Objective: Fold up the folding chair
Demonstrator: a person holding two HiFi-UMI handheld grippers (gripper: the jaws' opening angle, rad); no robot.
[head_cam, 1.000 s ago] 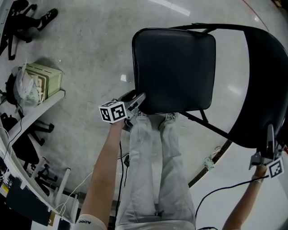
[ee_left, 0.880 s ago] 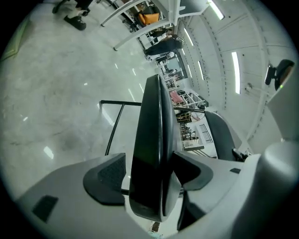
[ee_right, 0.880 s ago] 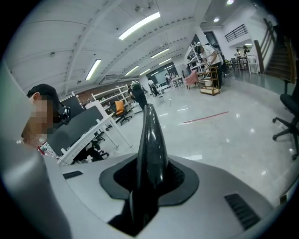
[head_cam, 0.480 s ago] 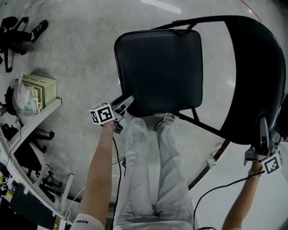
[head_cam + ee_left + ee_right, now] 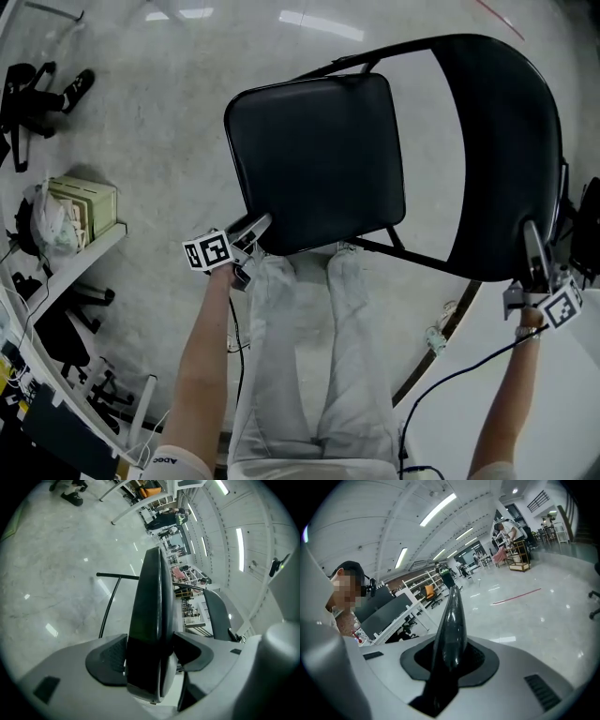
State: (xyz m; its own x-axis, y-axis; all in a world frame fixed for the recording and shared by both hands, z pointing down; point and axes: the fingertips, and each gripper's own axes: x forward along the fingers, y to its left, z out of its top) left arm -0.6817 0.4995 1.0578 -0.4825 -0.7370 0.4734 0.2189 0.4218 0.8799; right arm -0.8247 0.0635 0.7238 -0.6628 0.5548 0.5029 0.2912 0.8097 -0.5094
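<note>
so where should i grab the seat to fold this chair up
Grip the seat at its near edge by the left corner, coming from the person's side with one jaw above and one below. The pad is a thin flat slab there, as the left gripper has it.

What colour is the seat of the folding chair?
Black. The seat shows best in the head view, from above.
</note>
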